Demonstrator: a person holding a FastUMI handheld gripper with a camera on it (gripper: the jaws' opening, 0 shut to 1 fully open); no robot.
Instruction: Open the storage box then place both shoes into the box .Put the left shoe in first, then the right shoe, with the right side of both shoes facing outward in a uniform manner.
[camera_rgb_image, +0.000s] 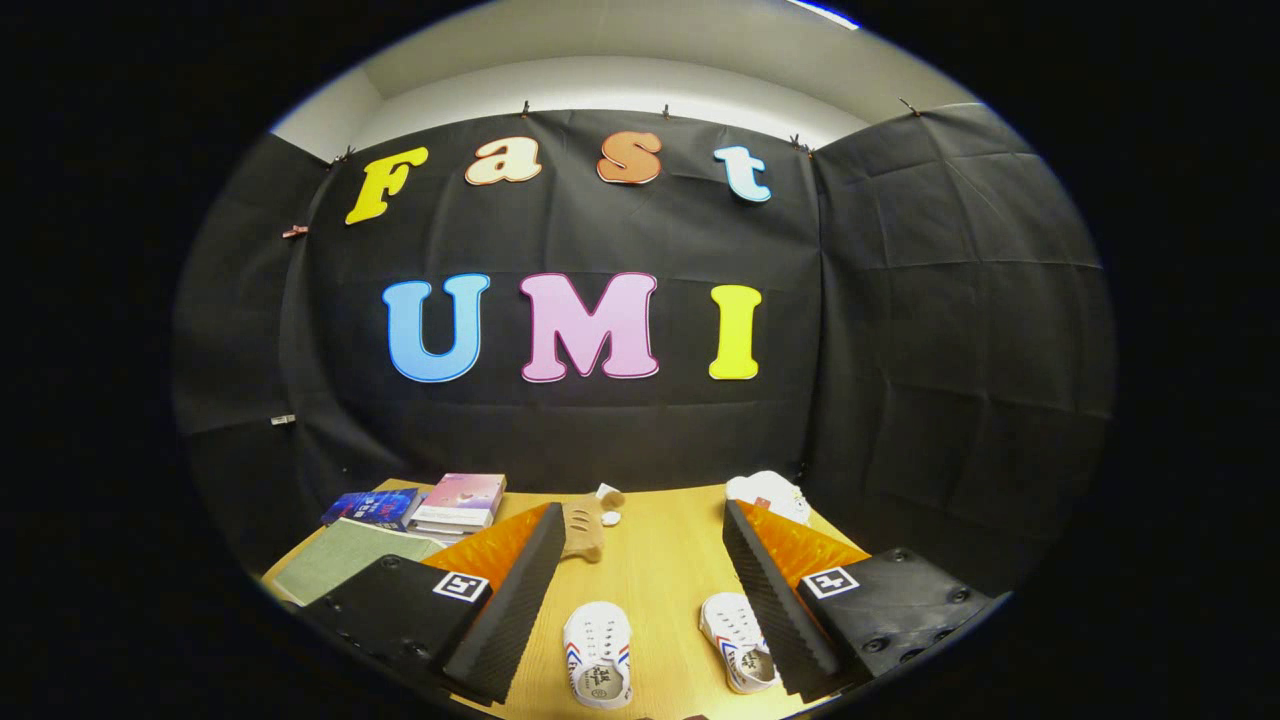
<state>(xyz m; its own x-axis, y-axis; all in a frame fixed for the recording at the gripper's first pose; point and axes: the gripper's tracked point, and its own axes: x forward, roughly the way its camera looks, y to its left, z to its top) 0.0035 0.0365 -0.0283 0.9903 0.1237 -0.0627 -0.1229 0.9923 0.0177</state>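
Two white shoes (597, 655) (738, 655) between the wide-open gripper (640, 610) fingers
Canvas, laced — red-blue side stripes; insole stamps too small to read.

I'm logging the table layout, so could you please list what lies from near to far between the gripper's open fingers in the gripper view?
Two white shoes side by side → tan cat-paw toy → small white piece beside the paw's far end. The gripper is open, holding nothing.

2 small white shoes, the left one (598, 667) and the right one (738, 655), lie apart between my open fingers, toes pointing away.
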